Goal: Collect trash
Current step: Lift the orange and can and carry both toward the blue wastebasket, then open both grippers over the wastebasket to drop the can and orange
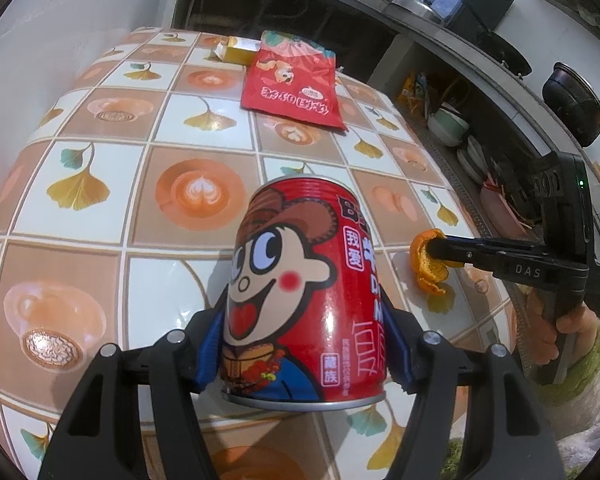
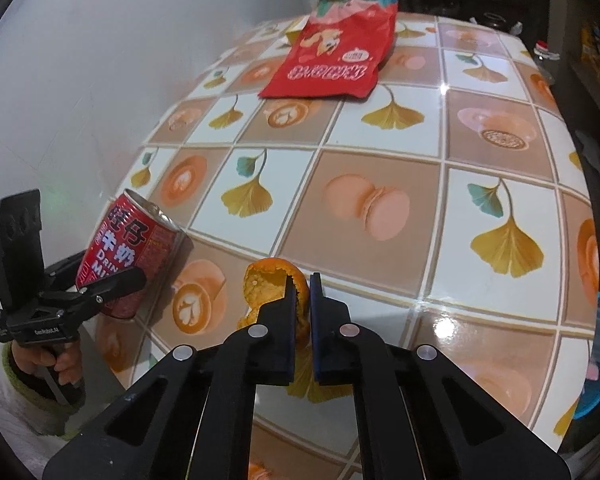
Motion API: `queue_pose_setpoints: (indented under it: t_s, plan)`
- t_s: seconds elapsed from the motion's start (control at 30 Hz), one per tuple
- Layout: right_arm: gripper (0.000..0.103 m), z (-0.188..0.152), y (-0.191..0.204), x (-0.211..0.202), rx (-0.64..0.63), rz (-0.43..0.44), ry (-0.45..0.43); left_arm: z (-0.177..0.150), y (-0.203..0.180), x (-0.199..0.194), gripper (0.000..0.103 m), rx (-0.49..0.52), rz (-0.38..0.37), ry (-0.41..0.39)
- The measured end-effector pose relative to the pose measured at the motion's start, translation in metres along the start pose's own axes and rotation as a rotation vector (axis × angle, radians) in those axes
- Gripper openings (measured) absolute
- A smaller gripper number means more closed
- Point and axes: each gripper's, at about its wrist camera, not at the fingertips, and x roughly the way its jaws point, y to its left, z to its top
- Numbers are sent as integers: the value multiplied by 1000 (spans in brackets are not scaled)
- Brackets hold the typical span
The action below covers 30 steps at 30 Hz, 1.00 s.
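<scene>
We hold a glossy red drink can (image 1: 300, 288) upright in our left tool (image 1: 304, 344) | right tool (image 2: 302, 292) pinches curled orange peel (image 2: 268, 284) right of can | crinkled red snack bag (image 1: 292, 80) flat beyond, on tiled-pattern counter (image 1: 140, 184)

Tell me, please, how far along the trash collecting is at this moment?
Nothing looks binned yet. In hand: the left tool grips the red drink can, and the right tool is shut on the orange peel. Left on the table: the red snack bag and a yellow box.
</scene>
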Motion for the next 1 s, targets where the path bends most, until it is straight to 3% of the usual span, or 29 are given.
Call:
queue_pose_setpoints:
  t_s: [0.17, 0.4, 0.5, 0.67, 0.87, 1.0]
  plan:
    - [4, -5, -9, -22, 54, 22, -67, 7, -15, -3, 64, 21, -21, -6]
    - [4, -29, -36, -69, 162, 21, -210, 25, -64, -3, 64, 134, -73, -12]
    - [4, -47, -60, -99, 229, -16, -282, 37, -97, 5, 64, 196, -124, -5]
    - [4, -96, -122, -159, 398, -151, -407, 58, -168, 28, 64, 317, -236, 25]
    - [4, -166, -197, -204, 623, -352, -475, 75, -274, 77, 64, 475, -370, 135]
    - [4, -208, -239, -202, 763, -376, -469, 72, -341, 134, 64, 544, -411, 290]
